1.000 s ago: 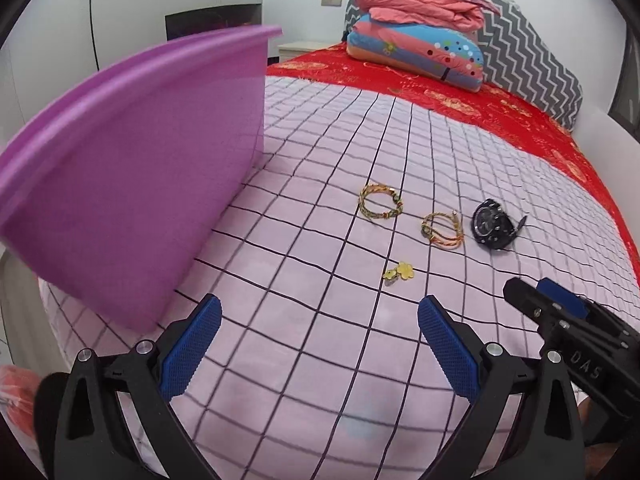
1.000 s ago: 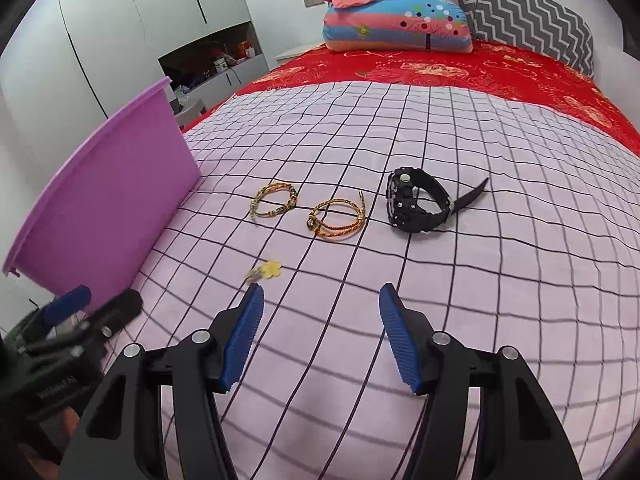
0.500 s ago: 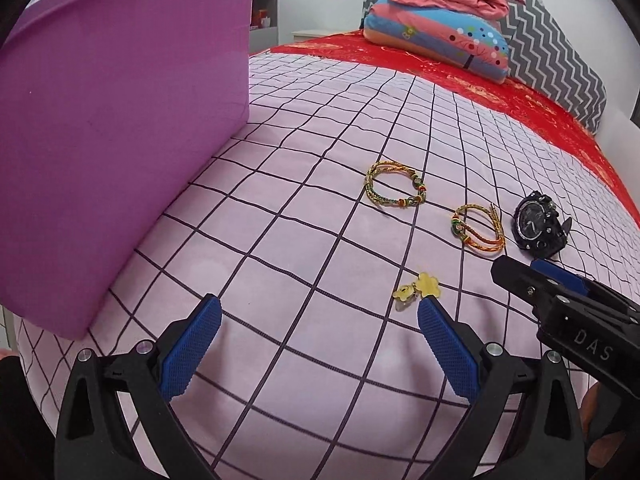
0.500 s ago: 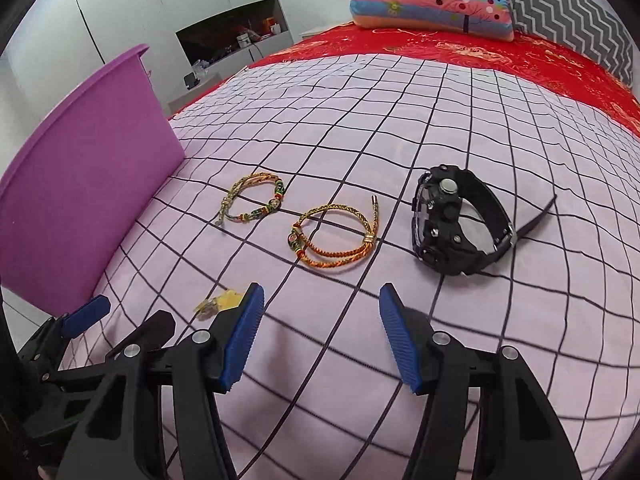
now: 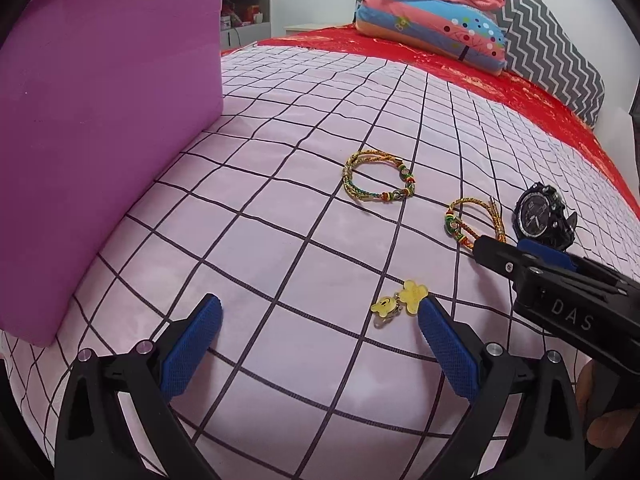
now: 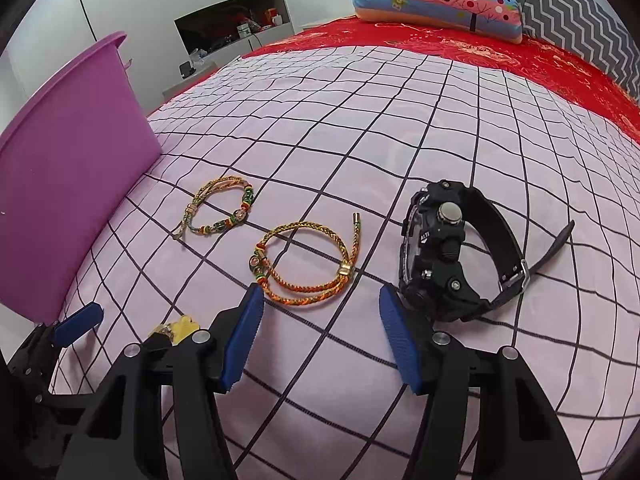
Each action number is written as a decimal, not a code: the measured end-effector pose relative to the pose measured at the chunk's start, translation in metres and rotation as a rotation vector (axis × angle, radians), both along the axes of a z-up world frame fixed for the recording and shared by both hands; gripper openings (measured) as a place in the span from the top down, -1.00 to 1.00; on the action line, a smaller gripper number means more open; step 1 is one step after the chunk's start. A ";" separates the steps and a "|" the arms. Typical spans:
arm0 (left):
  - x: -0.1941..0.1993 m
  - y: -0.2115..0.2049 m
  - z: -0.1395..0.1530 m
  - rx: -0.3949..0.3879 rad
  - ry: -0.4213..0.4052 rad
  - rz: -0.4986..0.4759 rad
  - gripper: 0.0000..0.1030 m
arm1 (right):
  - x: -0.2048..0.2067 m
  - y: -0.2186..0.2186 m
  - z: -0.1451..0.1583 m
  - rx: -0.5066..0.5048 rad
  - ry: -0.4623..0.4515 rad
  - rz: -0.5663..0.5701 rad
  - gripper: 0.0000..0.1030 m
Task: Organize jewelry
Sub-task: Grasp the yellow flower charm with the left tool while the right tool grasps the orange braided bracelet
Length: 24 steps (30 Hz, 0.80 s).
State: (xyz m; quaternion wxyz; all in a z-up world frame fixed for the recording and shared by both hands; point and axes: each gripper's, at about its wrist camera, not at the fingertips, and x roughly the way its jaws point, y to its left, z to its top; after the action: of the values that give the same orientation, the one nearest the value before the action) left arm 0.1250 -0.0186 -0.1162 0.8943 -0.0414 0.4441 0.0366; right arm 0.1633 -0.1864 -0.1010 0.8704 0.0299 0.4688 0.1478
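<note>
The left gripper hung over the bed with its fingers spread and empty, a yellow charm just beside the right pad. The right gripper was likewise spread and empty, the orange braided bracelet just ahead. A black watch lay to its right, a second bracelet toward the purple bin.

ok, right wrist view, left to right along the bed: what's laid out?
Purple tub → yellow charm → green-beaded braided bracelet → orange braided bracelet → black watch.
</note>
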 end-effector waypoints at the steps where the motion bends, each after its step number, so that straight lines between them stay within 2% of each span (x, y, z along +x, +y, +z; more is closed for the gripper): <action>1: 0.001 -0.002 -0.001 0.010 0.000 -0.002 -0.88 | 0.001 0.000 0.000 -0.006 -0.002 0.004 -0.12; 11: 0.015 -0.021 -0.010 0.065 0.017 -0.042 -0.85 | 0.017 0.008 -0.007 -0.090 -0.005 0.050 -0.12; 14: 0.017 -0.024 -0.010 0.056 0.015 -0.054 -0.69 | 0.019 0.011 -0.008 -0.110 -0.007 0.060 -0.12; 16: 0.017 -0.027 -0.009 0.052 0.009 -0.064 -0.44 | 0.020 0.013 -0.008 -0.124 -0.009 0.068 -0.10; 19: 0.015 -0.032 -0.009 0.060 -0.001 -0.090 -0.24 | 0.021 0.017 -0.007 -0.147 -0.015 0.076 0.18; 21: 0.014 -0.034 -0.008 0.060 -0.006 -0.106 -0.05 | 0.022 0.019 -0.006 -0.161 -0.016 0.085 0.46; 22: 0.014 -0.035 -0.008 0.057 -0.008 -0.114 0.12 | 0.022 0.020 -0.006 -0.166 -0.018 0.089 0.55; 23: 0.015 -0.035 -0.007 0.052 -0.009 -0.120 0.24 | 0.022 0.021 -0.005 -0.170 -0.020 0.091 0.74; 24: 0.015 -0.035 -0.006 0.044 -0.009 -0.129 0.50 | 0.022 0.022 -0.005 -0.175 -0.022 0.089 0.82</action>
State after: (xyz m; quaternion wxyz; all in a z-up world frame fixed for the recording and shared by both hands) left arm 0.1399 -0.0540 -0.1227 0.8975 0.0068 0.4407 -0.0113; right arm 0.1857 -0.1646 -0.1061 0.8672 -0.0687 0.4712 0.1453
